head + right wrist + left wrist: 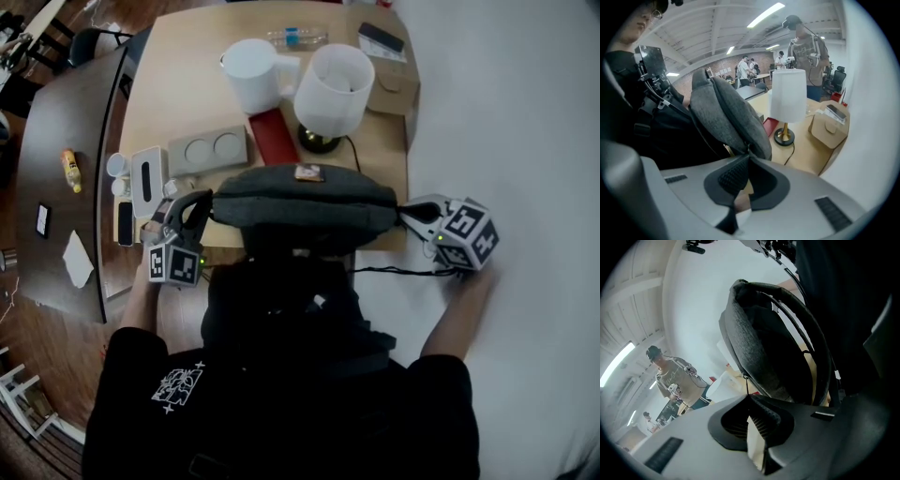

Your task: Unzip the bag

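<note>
Left gripper view has the left gripper (748,398) jaws pressed together on a thin dark pull cord (746,384) at one end of the grey bag (757,348). The right gripper (749,157) jaws pinch the bag's other end. The bag spans the bench (187,56) edge, near the lamp (333,89).

The head view looked steeply down from above the person onto the desk (187,66) and the grey bag (300,202). The left tongs (200,208) view and the right tongs (405,212) view sat close against opposite ends of that bag, facing inward along it; the right one also shared the lamp (333,89) with the head view
</note>
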Action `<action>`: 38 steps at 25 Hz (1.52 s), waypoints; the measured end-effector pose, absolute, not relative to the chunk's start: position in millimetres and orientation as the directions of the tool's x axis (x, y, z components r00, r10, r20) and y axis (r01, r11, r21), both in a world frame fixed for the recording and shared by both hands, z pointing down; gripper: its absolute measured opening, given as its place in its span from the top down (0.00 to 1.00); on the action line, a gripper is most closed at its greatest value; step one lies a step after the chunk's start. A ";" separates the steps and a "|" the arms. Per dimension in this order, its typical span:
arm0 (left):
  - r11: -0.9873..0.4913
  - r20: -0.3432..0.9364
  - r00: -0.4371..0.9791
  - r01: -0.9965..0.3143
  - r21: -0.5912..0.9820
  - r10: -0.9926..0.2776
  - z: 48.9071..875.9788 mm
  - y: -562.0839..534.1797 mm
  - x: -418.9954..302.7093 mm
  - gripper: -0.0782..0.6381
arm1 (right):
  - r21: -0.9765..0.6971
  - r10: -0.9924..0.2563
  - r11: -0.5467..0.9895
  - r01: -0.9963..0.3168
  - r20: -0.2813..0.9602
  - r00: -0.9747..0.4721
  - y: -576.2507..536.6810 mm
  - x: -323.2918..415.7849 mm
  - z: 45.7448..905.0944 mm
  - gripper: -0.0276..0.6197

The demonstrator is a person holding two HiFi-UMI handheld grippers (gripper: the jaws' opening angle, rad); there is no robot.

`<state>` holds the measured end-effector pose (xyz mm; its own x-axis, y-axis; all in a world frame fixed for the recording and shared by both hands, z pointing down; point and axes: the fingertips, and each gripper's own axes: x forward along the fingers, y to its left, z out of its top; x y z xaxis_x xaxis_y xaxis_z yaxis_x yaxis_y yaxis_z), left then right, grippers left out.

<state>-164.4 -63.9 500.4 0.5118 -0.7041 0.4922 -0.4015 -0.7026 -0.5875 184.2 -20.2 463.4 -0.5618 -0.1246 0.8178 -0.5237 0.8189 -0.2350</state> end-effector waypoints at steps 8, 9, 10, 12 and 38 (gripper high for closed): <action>-0.727 0.529 0.502 -0.407 -0.553 -0.684 530.9 -59.3 -158.3 0.89 | -0.257 -0.102 0.812 -0.525 0.822 -0.560 -20.8 182.9 481.9 0.93; -0.732 0.536 0.502 -0.403 -0.549 -0.679 534.9 -57.6 -157.9 0.89 | -0.260 -0.094 0.810 -0.525 0.827 -0.554 -19.1 185.2 486.3 0.93; -0.736 0.544 0.499 -0.399 -0.547 -0.674 539.1 -56.0 -158.1 0.89 | -0.263 -0.089 0.809 -0.525 0.829 -0.552 -17.5 187.3 489.7 0.93; -0.744 0.560 0.492 -0.394 -0.540 -0.667 548.3 -54.4 -159.9 0.89 | -0.260 -0.084 0.811 -0.524 0.834 -0.545 -16.5 187.6 495.5 0.93; -0.687 0.547 0.421 -0.510 -0.517 -0.724 579.9 -53.1 -161.7 0.88 | -0.221 -0.165 0.827 -0.516 0.783 -0.599 -19.0 165.7 580.0 0.93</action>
